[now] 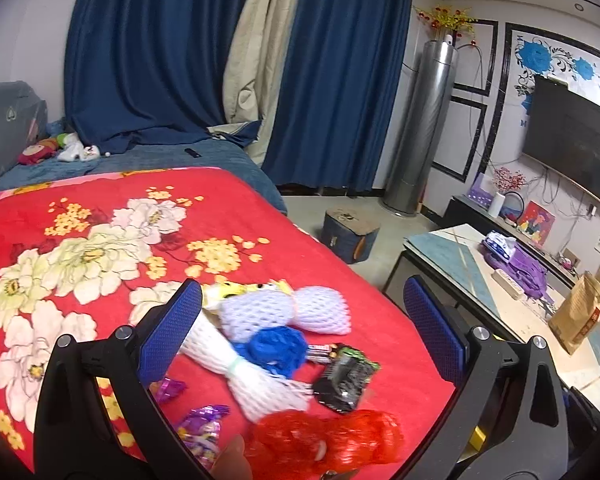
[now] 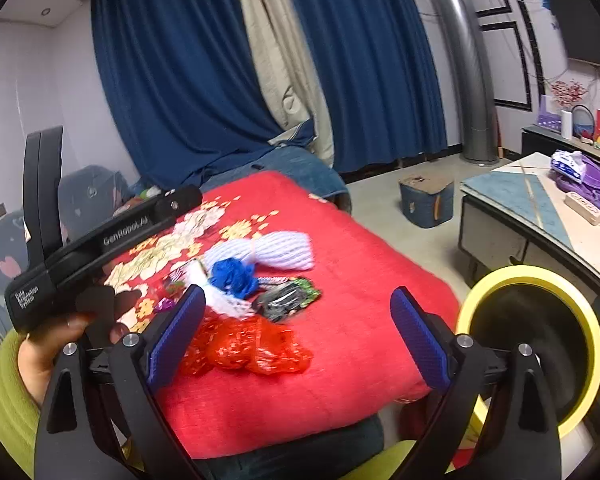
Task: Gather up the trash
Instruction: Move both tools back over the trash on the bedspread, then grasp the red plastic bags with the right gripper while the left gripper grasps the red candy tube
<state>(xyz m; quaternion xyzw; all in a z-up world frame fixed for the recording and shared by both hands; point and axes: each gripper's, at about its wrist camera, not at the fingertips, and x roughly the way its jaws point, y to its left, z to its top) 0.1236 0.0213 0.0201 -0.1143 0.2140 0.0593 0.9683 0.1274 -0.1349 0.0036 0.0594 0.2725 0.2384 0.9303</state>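
Right claw (image 2: 296, 336) released, jaws wide with nothing pressed, blue textured pads either side of a crumpled red plastic bag (image 2: 246, 350) lying just ahead on the bed. Left claw (image 1: 300, 328) also spread wide, gripping nothing; the trash pile sits between and beyond its pads.

Past the red bag: white foam fruit net (image 1: 260, 380), tied at the middle; a wadded blue plastic scrap (image 1: 276, 346) touching it; a pale lilac foam net sleeve (image 1: 288, 310) farther out; a shiny black-green foil wrapper (image 1: 344, 378) to the right; purple foil candy wrappers (image 1: 202, 434) to the left near the left pad. All rest on a plush red blanket with white and yellow flowers (image 1: 100, 220).

Bed edge drops off right of the claws; bare floor gap, then a pale stone-top counter (image 1: 460, 264). Yellow-rimmed black bin (image 2: 540, 340) just right of the right claw, mouth facing it.

Both claws tilt downward toward the pile. A hand (image 2: 52, 344) in a green sleeve holds the left device.
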